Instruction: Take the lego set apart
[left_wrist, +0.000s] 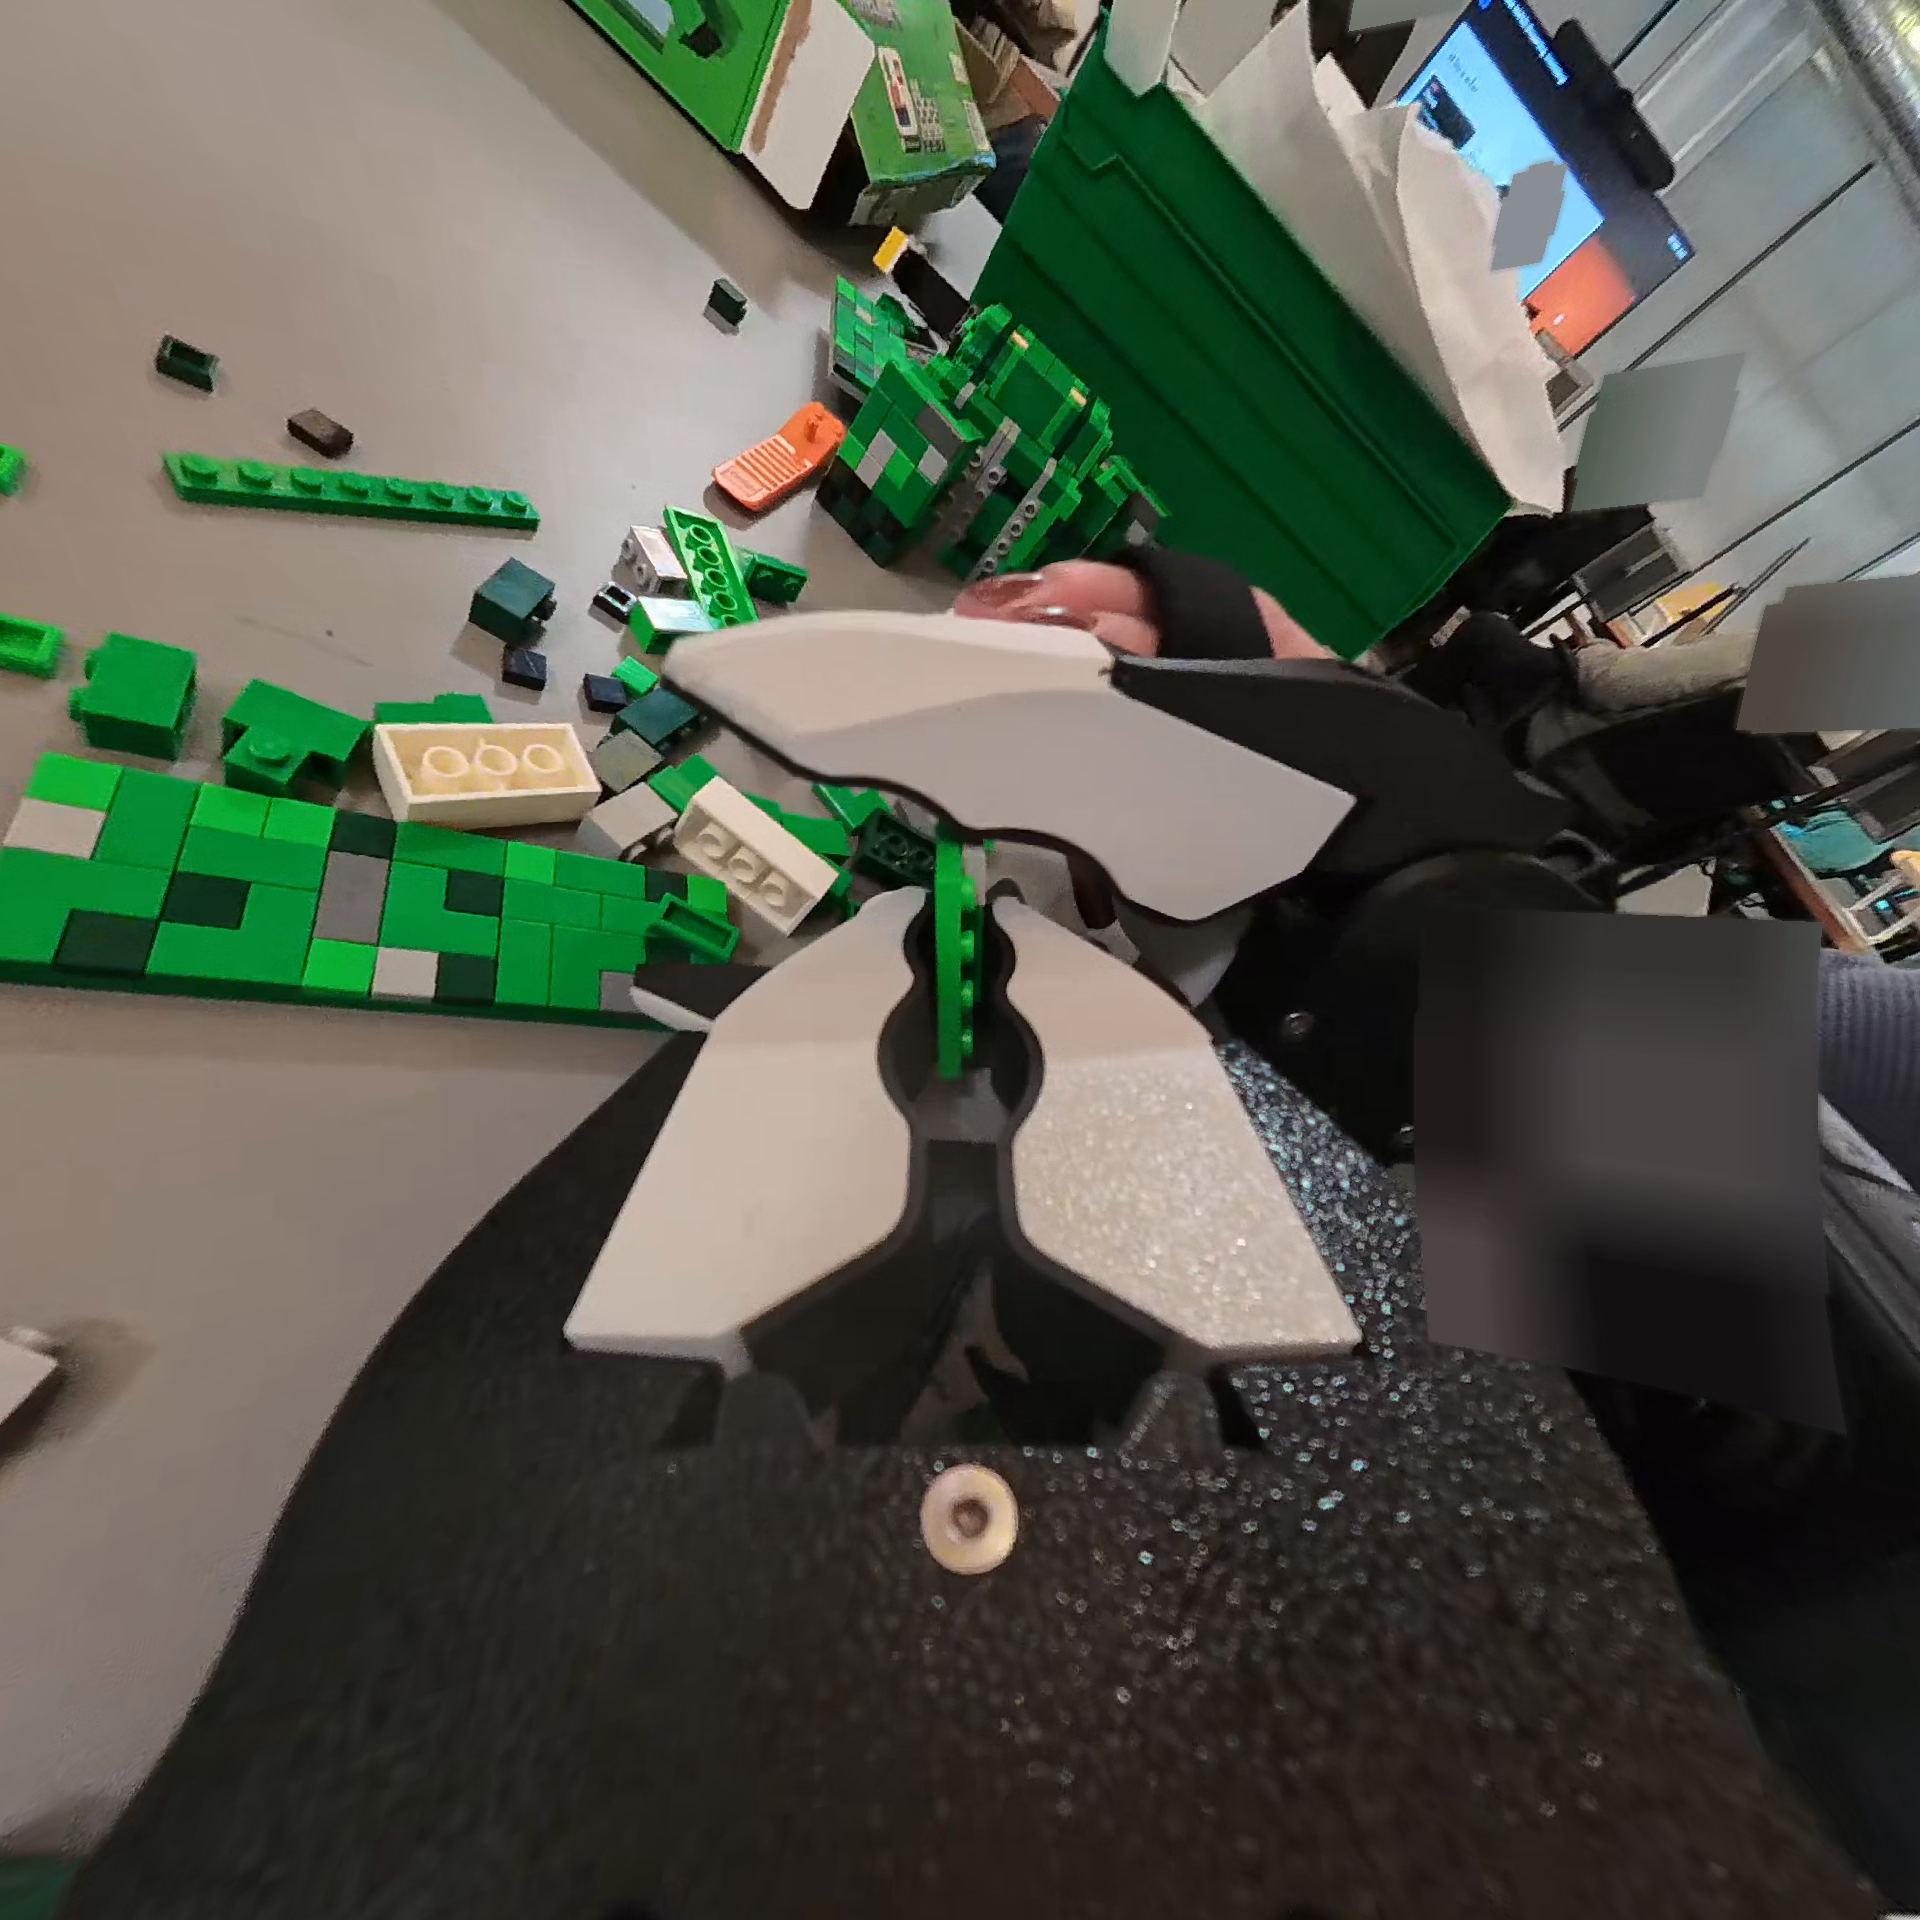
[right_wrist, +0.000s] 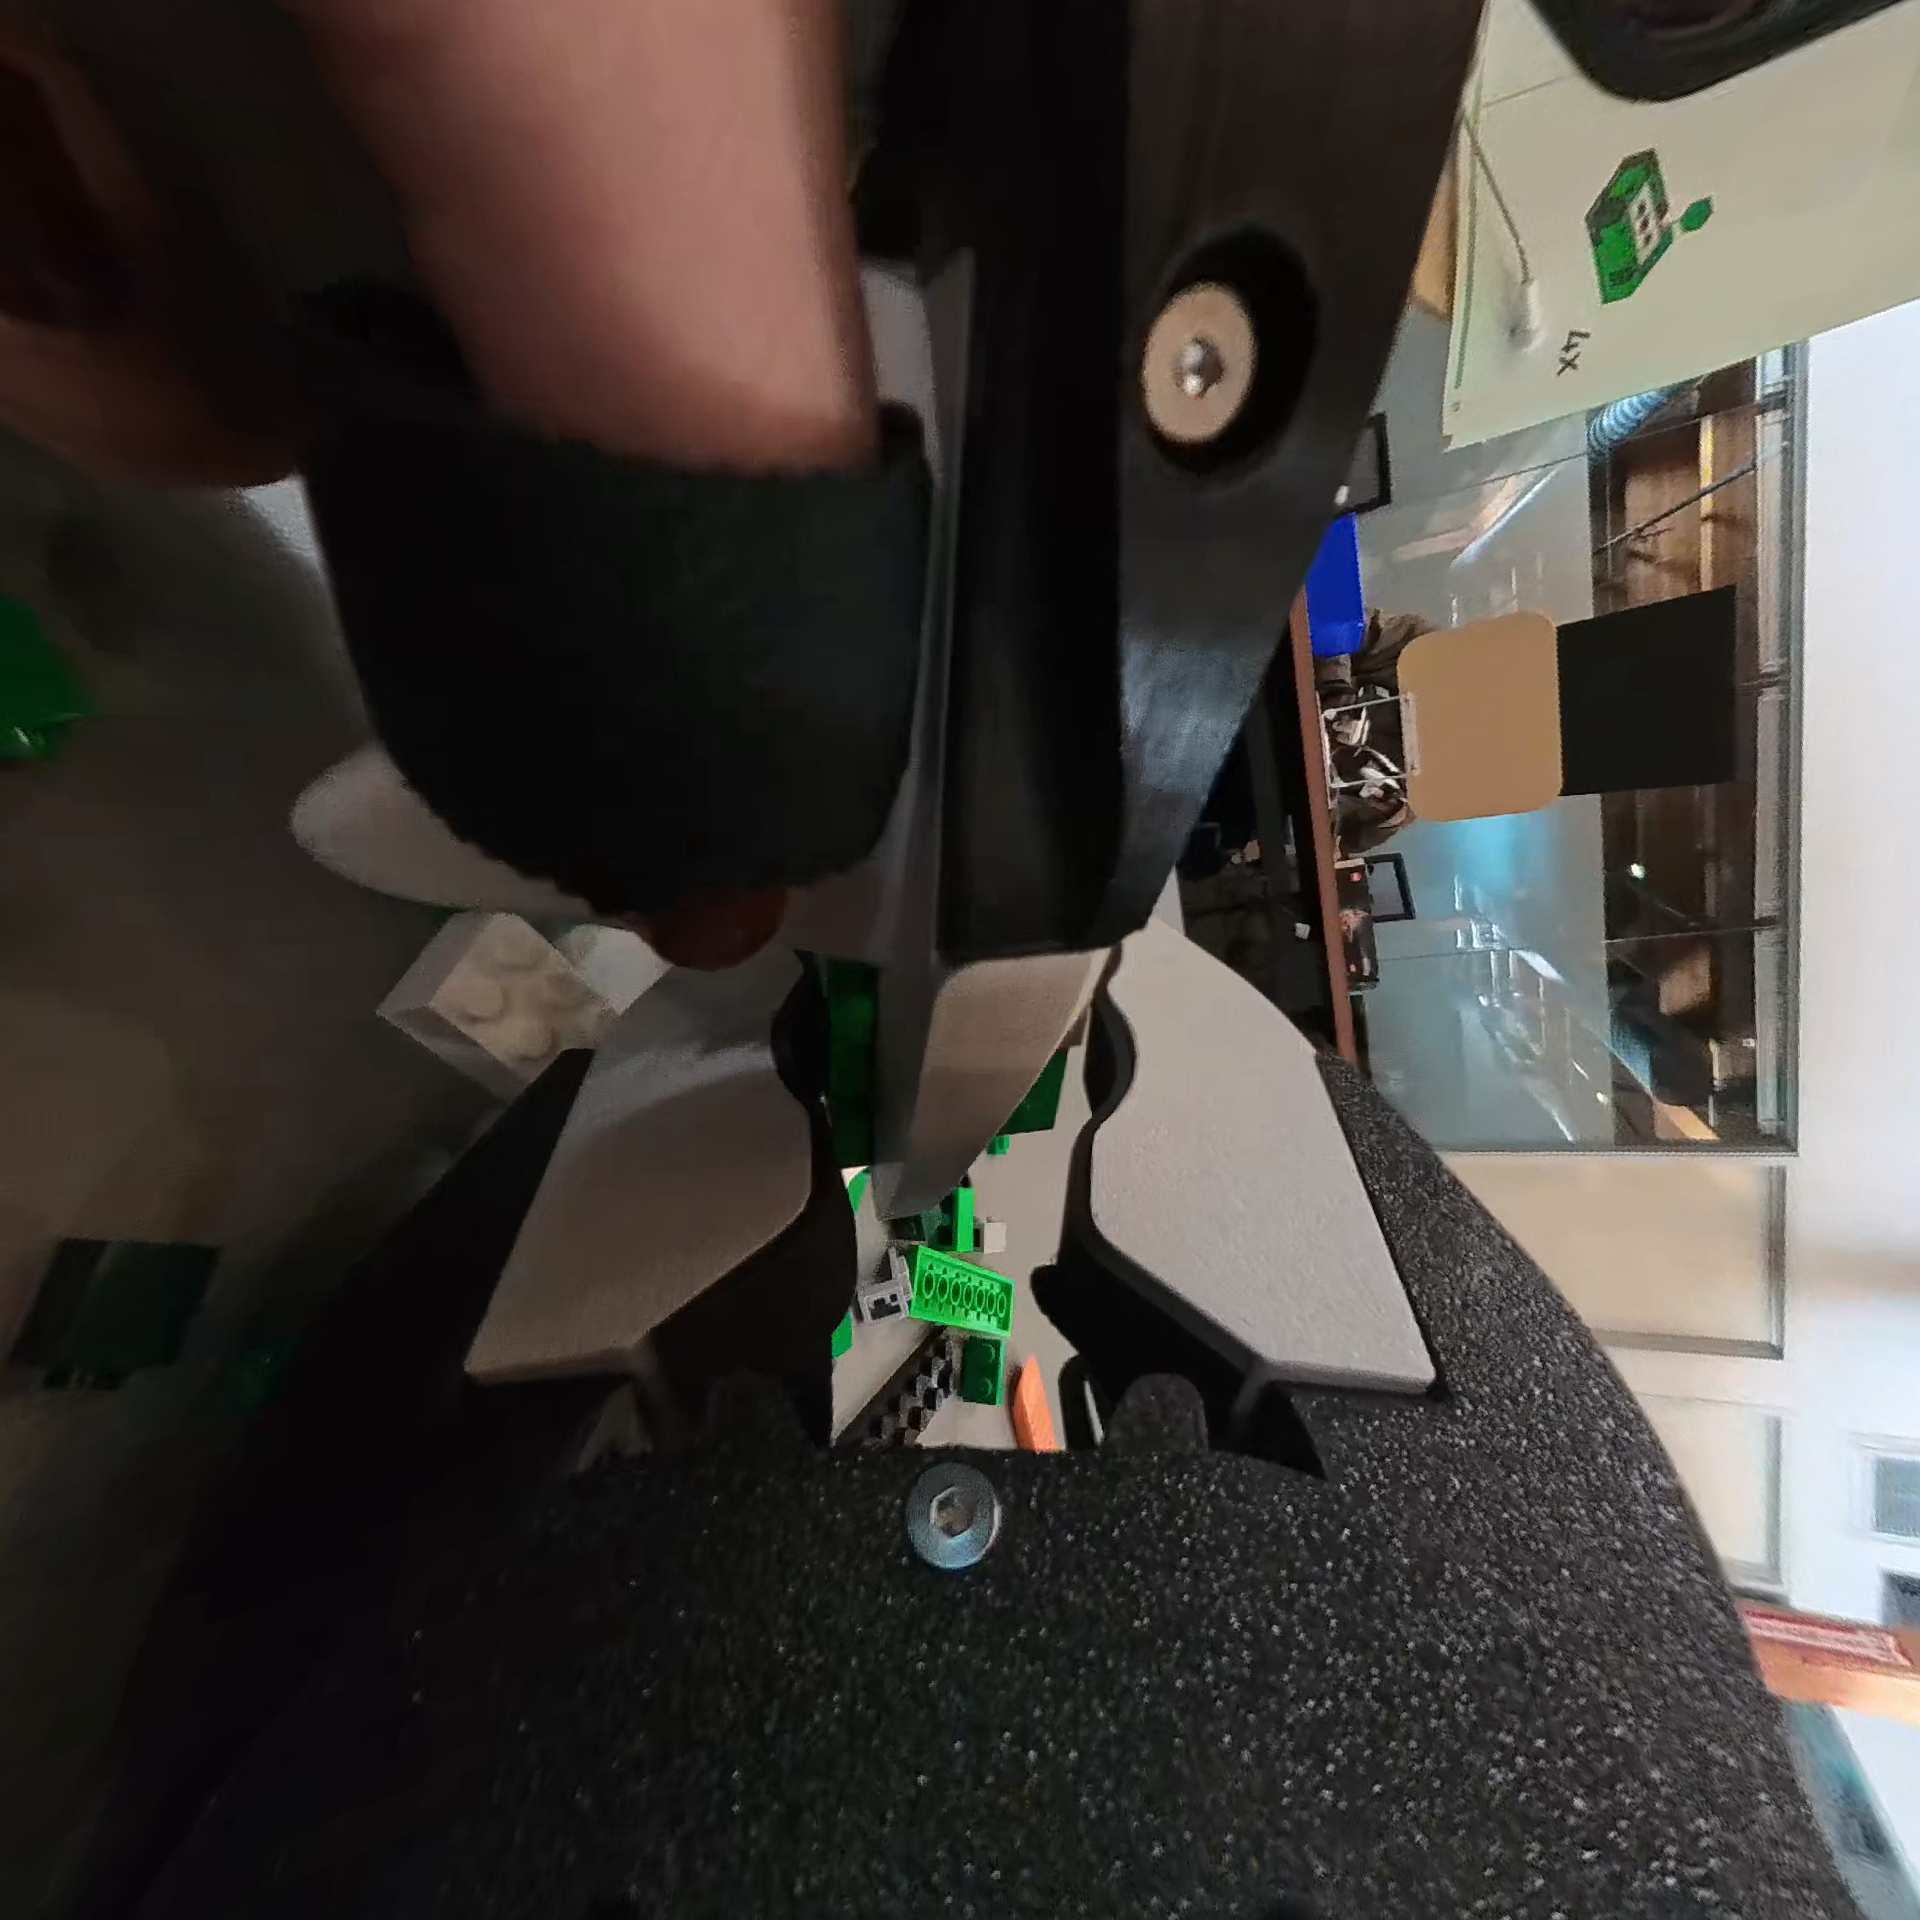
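Clamped edge-on between the two pale grey fingers of the left gripper (left_wrist: 961, 935), a thin bright green studded lego plate (left_wrist: 952, 966) is being held upright above the grey tabletop (left_wrist: 312, 208), the jaws being pressed closed against its two faces. Across the upper end of that plate, the right gripper (left_wrist: 997, 748) is being held by a hand (left_wrist: 1081, 608) wearing a dark finger strap; in the right wrist view its jaws are being kept spread, with one finger of the left gripper and the green plate lying between them, nothing being visibly gripped. On the table to the left, a large flat mosaic panel of green, dark green and grey tiles (left_wrist: 312, 914) is lying beside two cream-white two-by-four bricks turned underside up (left_wrist: 483, 771), loose green blocks (left_wrist: 135, 691) and small dark pieces. Farther back, a long narrow green studded strip (left_wrist: 348, 490) is lying apart from the rest. An orange ribbed brick separator tool (left_wrist: 777, 459) is resting just beside a partly built green and grey lego block model (left_wrist: 966, 457), which is standing against a tall green plastic bin (left_wrist: 1247, 364) stuffed with white paper. A green printed cardboard box (left_wrist: 914, 114) is lying near the table's far edge.
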